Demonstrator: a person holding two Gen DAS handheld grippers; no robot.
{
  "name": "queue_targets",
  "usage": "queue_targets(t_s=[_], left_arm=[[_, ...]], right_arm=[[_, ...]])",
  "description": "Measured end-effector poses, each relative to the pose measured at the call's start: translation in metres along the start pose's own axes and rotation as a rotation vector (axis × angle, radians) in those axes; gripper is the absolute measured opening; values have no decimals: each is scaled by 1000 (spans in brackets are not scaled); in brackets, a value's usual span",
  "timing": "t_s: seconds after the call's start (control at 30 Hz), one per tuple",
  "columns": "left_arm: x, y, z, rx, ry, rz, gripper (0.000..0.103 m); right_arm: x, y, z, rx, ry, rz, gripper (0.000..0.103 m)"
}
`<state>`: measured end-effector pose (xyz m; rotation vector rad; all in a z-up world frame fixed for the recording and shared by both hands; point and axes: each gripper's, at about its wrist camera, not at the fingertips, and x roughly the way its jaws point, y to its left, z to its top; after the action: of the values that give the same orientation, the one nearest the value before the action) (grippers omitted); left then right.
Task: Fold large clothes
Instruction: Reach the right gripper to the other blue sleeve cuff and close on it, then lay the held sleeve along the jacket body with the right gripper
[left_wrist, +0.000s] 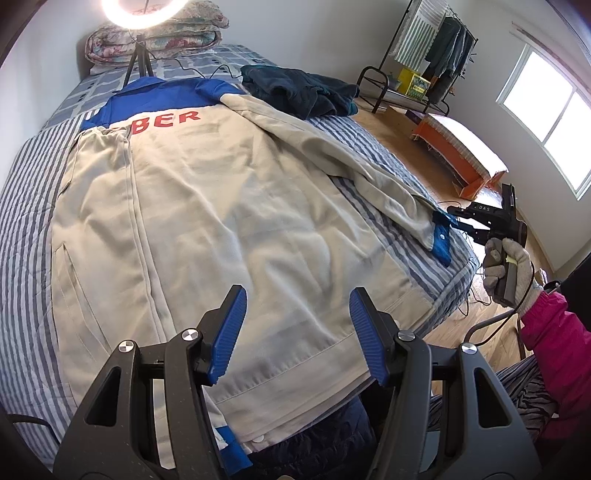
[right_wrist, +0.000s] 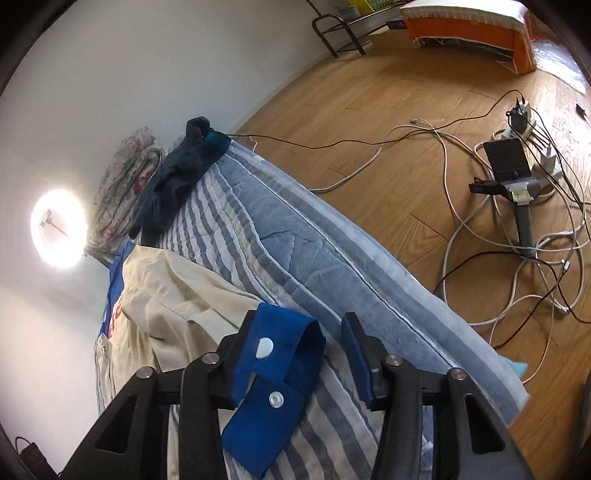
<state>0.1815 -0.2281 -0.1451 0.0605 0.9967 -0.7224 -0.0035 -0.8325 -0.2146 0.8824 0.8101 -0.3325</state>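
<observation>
Right gripper (right_wrist: 299, 354) jaws stood apart around blue cuff (right_wrist: 280, 354) at bed (right_wrist: 314, 236) edge, not clamped. Left gripper (left_wrist: 297, 332) wide, empty. One beige jacket (left_wrist: 207, 206), flat on bed, lettered "BER".

Left gripper (left_wrist: 297, 332) jaws gape above beige jacket (left_wrist: 207, 206) spread back-up on striped bed (left_wrist: 26, 206)

A: Where does the light come from?
B: A ring lamp (left_wrist: 142, 11), blown out at 12 o'clock, and a glaring window (left_wrist: 546, 110) at 2 o'clock.
A: Picture quality?
B: Bright and sharp; fisheye bends the edges, corners black, shadows soft.
</observation>
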Motion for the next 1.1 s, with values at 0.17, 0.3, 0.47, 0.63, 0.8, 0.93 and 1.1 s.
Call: queue_targets(t_s=[0.17, 0.3, 0.47, 0.63, 0.8, 0.93, 1.1], left_arm=[[-1, 3, -2, -5, 4, 2, 59], [0, 3, -2, -1, 4, 2, 59], [-1, 2, -4, 9, 8, -4, 59], [-4, 0, -5, 16, 2, -4, 59], [-7, 3, -5, 5, -6, 1, 59], [-9, 5, -4, -7, -11, -2, 59], [-11, 10, -4, -29, -21, -3, 59]], right_arm=[[8, -1, 3, -5, -2, -9, 45], [7, 9, -1, -58, -4, -20, 29], [-1, 25, -9, -136, -14, -63, 3], [-18, 44, -18, -199, -42, -52, 0], [-43, 74, -33, -289, -66, -10, 0], [-62, 104, -55, -385, -69, 45, 0], [-76, 142, -93, -509, -29, 135, 0]])
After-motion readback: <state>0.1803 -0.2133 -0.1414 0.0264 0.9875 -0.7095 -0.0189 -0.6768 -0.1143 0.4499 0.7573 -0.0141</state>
